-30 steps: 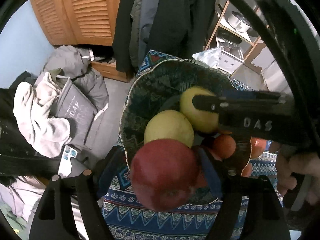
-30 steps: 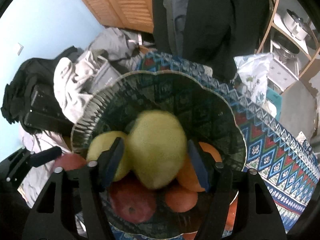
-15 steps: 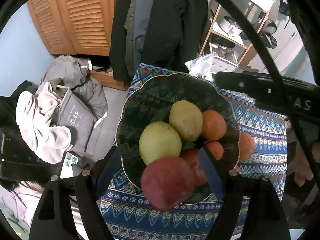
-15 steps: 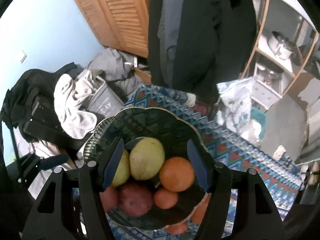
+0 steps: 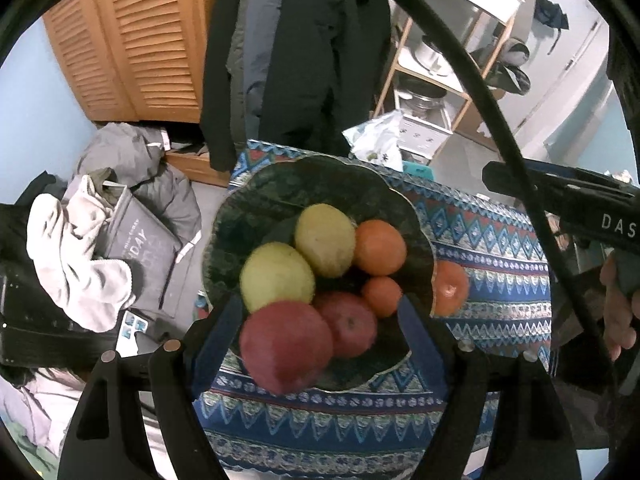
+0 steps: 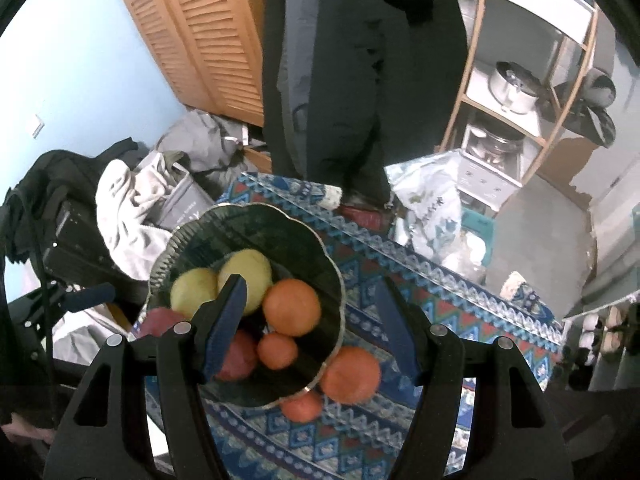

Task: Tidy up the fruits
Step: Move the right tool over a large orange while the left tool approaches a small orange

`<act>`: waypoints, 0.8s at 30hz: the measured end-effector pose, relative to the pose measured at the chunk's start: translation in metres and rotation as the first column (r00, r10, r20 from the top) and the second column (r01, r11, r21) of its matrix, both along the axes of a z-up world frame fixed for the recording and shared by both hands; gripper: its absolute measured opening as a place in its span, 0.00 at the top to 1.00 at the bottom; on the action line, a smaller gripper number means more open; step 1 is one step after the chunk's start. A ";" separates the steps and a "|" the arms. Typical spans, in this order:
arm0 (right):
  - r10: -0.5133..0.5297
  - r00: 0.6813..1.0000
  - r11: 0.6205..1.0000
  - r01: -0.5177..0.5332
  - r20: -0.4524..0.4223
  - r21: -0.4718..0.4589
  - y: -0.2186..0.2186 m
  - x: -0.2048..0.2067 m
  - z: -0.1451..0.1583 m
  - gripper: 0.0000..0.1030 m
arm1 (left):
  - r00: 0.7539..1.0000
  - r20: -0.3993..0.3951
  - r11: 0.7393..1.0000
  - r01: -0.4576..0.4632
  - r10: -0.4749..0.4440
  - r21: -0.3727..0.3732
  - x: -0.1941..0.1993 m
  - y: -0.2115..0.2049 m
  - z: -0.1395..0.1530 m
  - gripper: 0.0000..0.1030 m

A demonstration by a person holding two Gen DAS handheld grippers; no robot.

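Observation:
A dark scalloped bowl [image 5: 248, 216] [image 6: 280, 236] stands on a blue patterned cloth [image 5: 492, 240] [image 6: 400, 272]. It holds two yellow pears [image 5: 324, 234] [image 6: 248, 272], two red apples [image 5: 286, 344] [image 6: 240, 354] and two oranges [image 5: 378, 246] [image 6: 292, 306]. Two more oranges [image 6: 350, 374] lie on the cloth beside the bowl; one shows in the left wrist view [image 5: 452, 288]. My left gripper [image 5: 316, 328] is open and empty above the bowl. My right gripper [image 6: 312, 312] is open and empty, raised above the bowl's right rim; its side shows in the left wrist view [image 5: 560, 192].
Piled clothes and a grey bag [image 5: 132, 236] lie on the floor left of the table. Dark coats [image 6: 360, 60] hang behind it. A wooden shelf with pots [image 6: 516, 80] stands at the back right. A crinkled plastic bag [image 6: 424, 196] sits at the table's far edge.
My right gripper let go of the pear into the bowl, opened and rose away to the right. My left gripper also pulled back and up, so the bowl looks smaller.

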State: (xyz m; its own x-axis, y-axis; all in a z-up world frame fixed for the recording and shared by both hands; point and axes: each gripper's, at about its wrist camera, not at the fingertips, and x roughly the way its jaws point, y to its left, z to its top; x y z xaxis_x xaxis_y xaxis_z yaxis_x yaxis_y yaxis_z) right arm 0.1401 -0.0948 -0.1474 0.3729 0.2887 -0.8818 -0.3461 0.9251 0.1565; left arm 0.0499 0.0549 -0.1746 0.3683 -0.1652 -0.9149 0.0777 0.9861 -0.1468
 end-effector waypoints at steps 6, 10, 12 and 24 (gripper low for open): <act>0.006 1.000 1.000 -0.006 -0.017 -0.026 -0.026 -0.011 -0.006 0.34 | 1.000 -0.025 1.000 0.011 -0.011 -0.009 -0.013 -0.020 -0.007 0.21; 0.013 0.999 0.999 -0.014 -0.036 -0.032 -0.039 -0.018 -0.014 0.34 | 0.999 -0.041 1.000 0.004 -0.004 -0.009 -0.021 -0.032 -0.012 0.21; 0.020 0.999 0.999 -0.021 -0.044 -0.038 -0.045 -0.021 -0.018 0.34 | 0.999 -0.046 1.000 -0.001 0.001 -0.010 -0.025 -0.038 -0.014 0.21; 0.110 0.986 0.992 -0.116 -0.126 -0.042 -0.063 -0.033 -0.060 0.28 | 0.988 -0.107 0.993 -0.114 0.112 -0.015 -0.050 -0.064 -0.042 0.21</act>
